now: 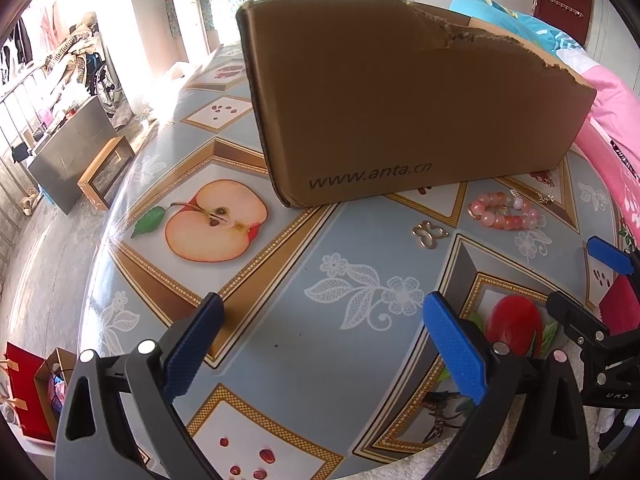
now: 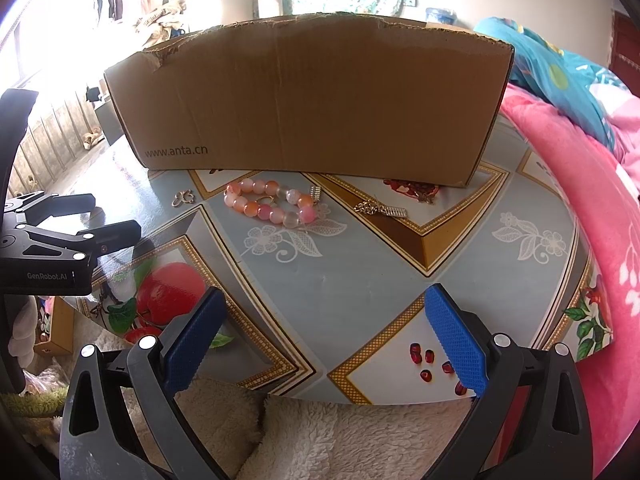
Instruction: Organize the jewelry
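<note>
Jewelry lies loose on the table (image 2: 360, 272) before the cardboard box (image 2: 312, 100).

Two wrist cameras, low over the table's near edge, both facing the cardboard box.

The left view looks from the near-left edge of the table (image 1: 288, 280), angled right; the right view faces the cardboard box (image 2: 312, 96) squarely. Both share the box front and the pink bead bracelet (image 2: 266, 202).
</note>
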{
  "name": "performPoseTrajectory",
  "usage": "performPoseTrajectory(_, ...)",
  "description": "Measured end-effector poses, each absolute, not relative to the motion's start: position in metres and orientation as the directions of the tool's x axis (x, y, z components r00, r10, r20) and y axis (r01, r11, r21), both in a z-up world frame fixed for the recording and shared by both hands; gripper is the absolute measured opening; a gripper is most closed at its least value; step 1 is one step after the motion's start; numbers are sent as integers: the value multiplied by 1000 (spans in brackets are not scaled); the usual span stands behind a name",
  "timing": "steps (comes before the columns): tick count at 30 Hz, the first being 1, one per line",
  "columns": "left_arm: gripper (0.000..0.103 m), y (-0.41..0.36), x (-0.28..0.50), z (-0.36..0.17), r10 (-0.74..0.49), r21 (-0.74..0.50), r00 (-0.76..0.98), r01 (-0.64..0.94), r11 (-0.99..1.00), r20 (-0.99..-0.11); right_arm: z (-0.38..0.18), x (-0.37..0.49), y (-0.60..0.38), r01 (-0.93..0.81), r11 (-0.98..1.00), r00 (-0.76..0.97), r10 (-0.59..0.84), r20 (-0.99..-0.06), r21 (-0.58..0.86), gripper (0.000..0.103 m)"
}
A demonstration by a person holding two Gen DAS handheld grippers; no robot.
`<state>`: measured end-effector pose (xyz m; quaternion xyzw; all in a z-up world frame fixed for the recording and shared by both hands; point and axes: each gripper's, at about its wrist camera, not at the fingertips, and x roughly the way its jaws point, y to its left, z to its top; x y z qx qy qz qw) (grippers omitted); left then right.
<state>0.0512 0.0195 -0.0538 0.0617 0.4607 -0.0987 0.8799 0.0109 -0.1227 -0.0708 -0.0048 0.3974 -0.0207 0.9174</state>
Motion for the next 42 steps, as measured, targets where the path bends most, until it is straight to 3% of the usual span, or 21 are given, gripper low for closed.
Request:
performPoseTrajectory(19,99,19,52,-54,-114,19,553,229,973,-826,-62,12,-128,22,1000,658,-23,-753,-11,95)
performPoseTrajectory(26,99,20,55,-54,-118,14,549,230,973,-827,-40,1,-142,-6,997,736,54,-675,73,94)
performPoseTrajectory(35,98,24,51,-54,-140,25,575,269,963,-806,-32,7,-135,-76,992,731,125,-670,102,73)
performPoseTrajectory(40,92,19,45,-47,-181,44,620,330,943,-763,-35,16,-127,-88,991,728,134,-672,102,68)
performPoseTrajectory(42,84,14,44,-42,-214,36,632,358,933,-745,-36,20,-128,-84,990,722,142,-677,117,68)
